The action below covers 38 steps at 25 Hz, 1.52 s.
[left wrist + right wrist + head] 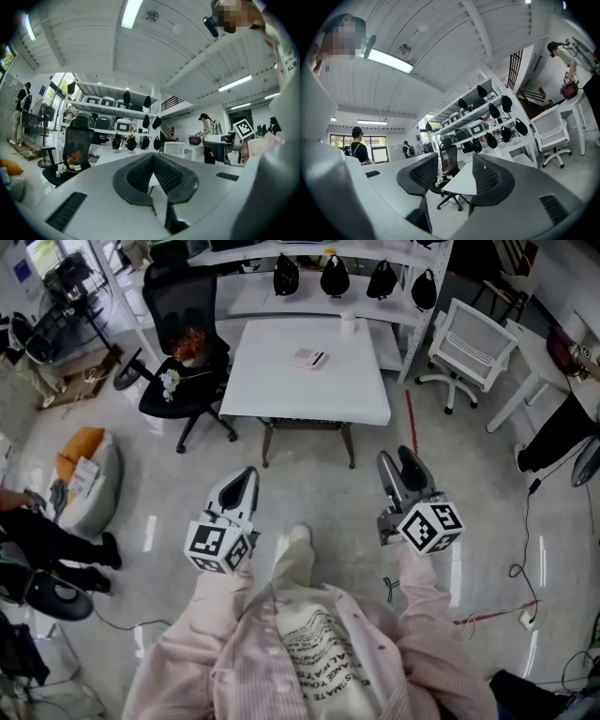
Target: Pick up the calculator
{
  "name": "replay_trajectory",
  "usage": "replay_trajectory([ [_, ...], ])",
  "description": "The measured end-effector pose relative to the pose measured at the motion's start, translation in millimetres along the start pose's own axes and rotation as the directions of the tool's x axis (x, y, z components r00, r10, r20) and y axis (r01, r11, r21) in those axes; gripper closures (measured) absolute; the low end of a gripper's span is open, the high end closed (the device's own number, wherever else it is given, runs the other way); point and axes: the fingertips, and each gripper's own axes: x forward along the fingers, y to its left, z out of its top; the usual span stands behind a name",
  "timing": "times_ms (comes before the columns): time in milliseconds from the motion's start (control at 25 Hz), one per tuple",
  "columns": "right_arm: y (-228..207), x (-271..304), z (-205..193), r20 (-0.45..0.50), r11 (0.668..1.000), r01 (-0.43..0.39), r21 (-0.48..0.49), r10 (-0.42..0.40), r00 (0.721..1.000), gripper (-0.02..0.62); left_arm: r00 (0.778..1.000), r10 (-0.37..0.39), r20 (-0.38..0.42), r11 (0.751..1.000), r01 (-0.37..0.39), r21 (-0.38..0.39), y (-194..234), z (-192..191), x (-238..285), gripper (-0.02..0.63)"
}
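The calculator (308,358), a small flat pale device, lies near the middle of the white table (281,390) ahead of me. Both grippers hover over the floor well short of the table. My left gripper (247,474) has its black pads (140,172) meeting at the tips, with nothing between them. My right gripper (400,460) stands open, and between its pads (419,174) I see only the table corner (461,182) far off. The calculator does not show in either gripper view.
A black office chair (183,343) with flowers (170,381) on its seat stands left of the table. A white chair (469,348) is at the right. Shelves with dark bags (335,276) run behind. Cables (525,577) trail on the floor; a beanbag (84,479) lies left.
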Motion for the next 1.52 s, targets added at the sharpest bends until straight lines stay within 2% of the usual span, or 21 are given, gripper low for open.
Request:
replay_trajectory([
  [240, -21, 44, -7, -0.008, 0.999, -0.005, 0.053, 0.006, 1.000, 0.399, 1.000, 0.013, -0.027, 0.999, -0.014, -0.032, 31, -10, 41, 0.604],
  [640, -66, 138, 0, 0.000, 0.995, 0.024, 0.092, -0.024, 1.000, 0.399, 0.998, -0.021, -0.065, 0.998, 0.017, -0.054, 91, -11, 143, 0.604],
  [960, -99, 214, -10, -0.026, 0.991, 0.058, 0.121, -0.055, 0.998, 0.397, 0.994, -0.038, -0.098, 0.997, 0.032, -0.067, 142, -18, 212, 0.604],
  [1200, -112, 255, -22, -0.046, 0.986, 0.070, 0.151, -0.064, 0.997, 0.397, 0.992, -0.047, -0.114, 0.996, 0.039, -0.077, 169, -22, 245, 0.604],
  [1520, -126, 272, -36, -0.056, 0.980, 0.096, 0.175, -0.088, 0.995, 0.397, 0.991, -0.057, -0.124, 0.995, 0.047, -0.085, 181, -35, 262, 0.604],
])
